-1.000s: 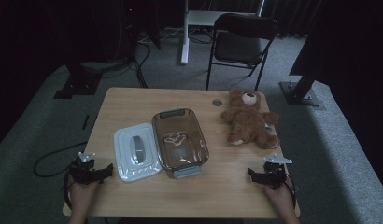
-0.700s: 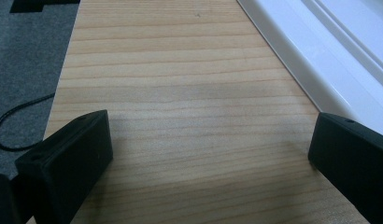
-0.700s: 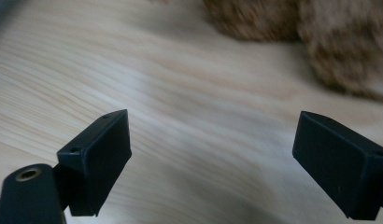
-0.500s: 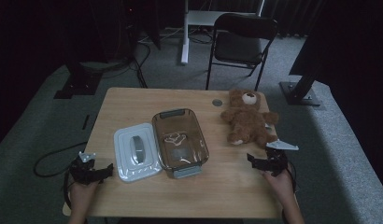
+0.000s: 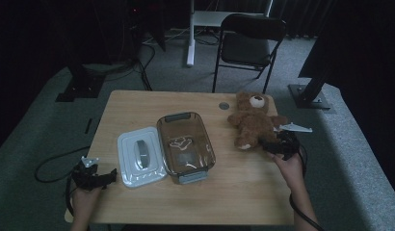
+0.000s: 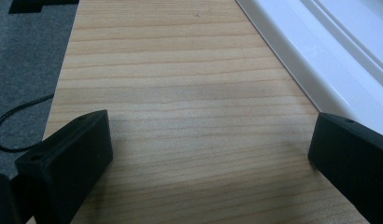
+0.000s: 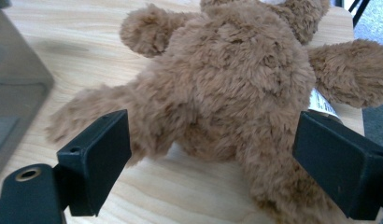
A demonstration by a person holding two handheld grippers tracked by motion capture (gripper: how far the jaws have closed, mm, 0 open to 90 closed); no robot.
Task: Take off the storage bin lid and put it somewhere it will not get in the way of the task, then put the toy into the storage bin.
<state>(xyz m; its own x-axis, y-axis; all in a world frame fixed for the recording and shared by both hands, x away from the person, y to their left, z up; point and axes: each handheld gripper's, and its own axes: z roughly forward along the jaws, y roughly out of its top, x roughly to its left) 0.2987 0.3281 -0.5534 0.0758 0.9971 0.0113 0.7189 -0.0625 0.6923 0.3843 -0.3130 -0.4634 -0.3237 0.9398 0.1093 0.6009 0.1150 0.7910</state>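
A brown teddy bear (image 5: 253,119) lies on its back at the right rear of the wooden table (image 5: 138,108). My right gripper (image 5: 271,145) is open at the bear's lower end. In the right gripper view the bear (image 7: 236,79) lies just ahead, its legs between the spread jaws. My right gripper (image 7: 210,163) holds nothing. A clear brown container (image 5: 185,146) sits mid-table beside its white lid (image 5: 140,156). My left gripper (image 5: 105,177) rests open at the front left corner, by the lid's edge (image 6: 329,60); bare wood lies between my left gripper's (image 6: 208,158) jaws.
A small round grey disc (image 5: 224,105) is set into the table behind the bear. A black folding chair (image 5: 248,43) stands behind the table. Cables trail off the table's left side onto the grey carpet. The container's corner (image 7: 17,88) shows left of the bear.
My right gripper has moved forward from the front right of the table up to the bear's legs. The left gripper has stayed in place.
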